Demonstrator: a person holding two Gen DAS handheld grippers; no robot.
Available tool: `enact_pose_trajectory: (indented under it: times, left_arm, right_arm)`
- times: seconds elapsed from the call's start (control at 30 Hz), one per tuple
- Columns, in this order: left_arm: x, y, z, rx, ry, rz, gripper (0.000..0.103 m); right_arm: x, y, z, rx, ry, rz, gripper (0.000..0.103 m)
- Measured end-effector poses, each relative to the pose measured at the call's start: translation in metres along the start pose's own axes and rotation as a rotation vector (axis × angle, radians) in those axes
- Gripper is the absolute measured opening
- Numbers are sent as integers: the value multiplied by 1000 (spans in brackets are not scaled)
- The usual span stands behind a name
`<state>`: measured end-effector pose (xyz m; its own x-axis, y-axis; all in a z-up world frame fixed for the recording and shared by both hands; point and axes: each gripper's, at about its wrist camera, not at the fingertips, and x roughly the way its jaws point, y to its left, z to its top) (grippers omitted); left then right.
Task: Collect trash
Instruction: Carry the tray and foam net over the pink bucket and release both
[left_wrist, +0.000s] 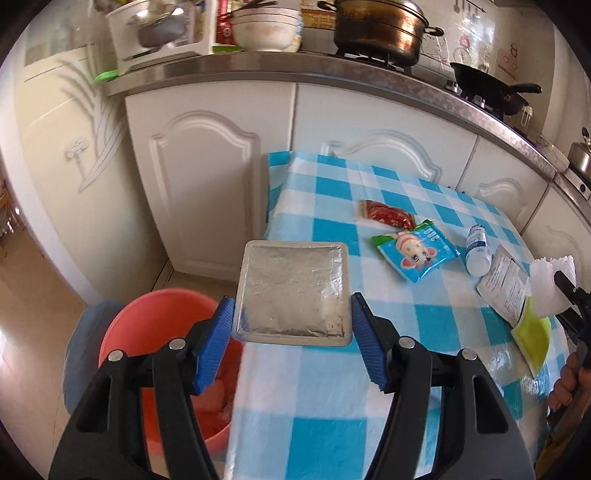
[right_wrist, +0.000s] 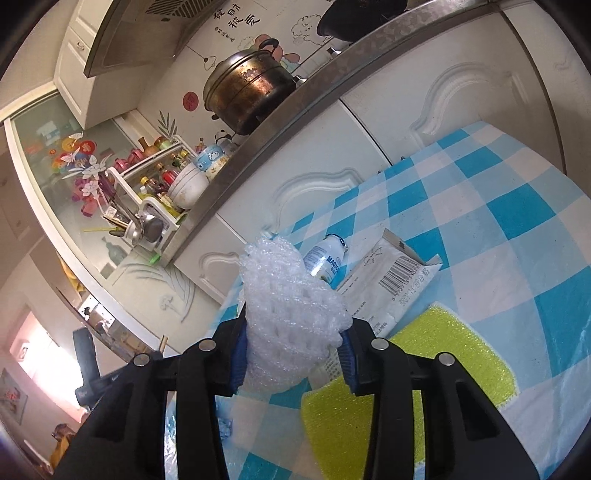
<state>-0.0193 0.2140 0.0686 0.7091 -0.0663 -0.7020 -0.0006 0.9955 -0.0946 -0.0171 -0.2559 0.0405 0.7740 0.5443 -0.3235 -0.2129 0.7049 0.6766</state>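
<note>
Your left gripper (left_wrist: 291, 317) pinches one silver packet (left_wrist: 291, 293) at frame center, above one red bin (left_wrist: 147, 325) at lower left. Your right gripper (right_wrist: 293, 358) squeezes one white foam net (right_wrist: 291, 314). Only the left view shows the two snack wrappers (left_wrist: 415, 254).

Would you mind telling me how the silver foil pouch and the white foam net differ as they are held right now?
The silver foil pouch is flat, square and shiny; the white foam net is puffy, meshed and crumpled. The left gripper holds the pouch by its two side edges near the pink bucket, while the right gripper squeezes the net over the checked tablecloth. Both are gripped between blue pads.
</note>
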Motion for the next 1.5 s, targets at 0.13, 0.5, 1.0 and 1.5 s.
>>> enact_pose_trajectory:
  times: [0.13, 0.5, 1.0, 1.5]
  left_arm:
    - [-26, 47, -40, -97, 4, 31, 64]
    - [-44, 156, -91, -329, -3, 78, 64]
    - [6, 169, -93, -432, 7, -45, 64]
    - [33, 189, -105, -469, 41, 10, 84]
  right_arm:
    - [3, 14, -4, -13, 12, -13, 43]
    - [33, 102, -35, -105, 133, 4, 44]
    - [149, 281, -107, -405, 434, 91, 48]
    - [238, 313, -167, -581, 516, -33, 86]
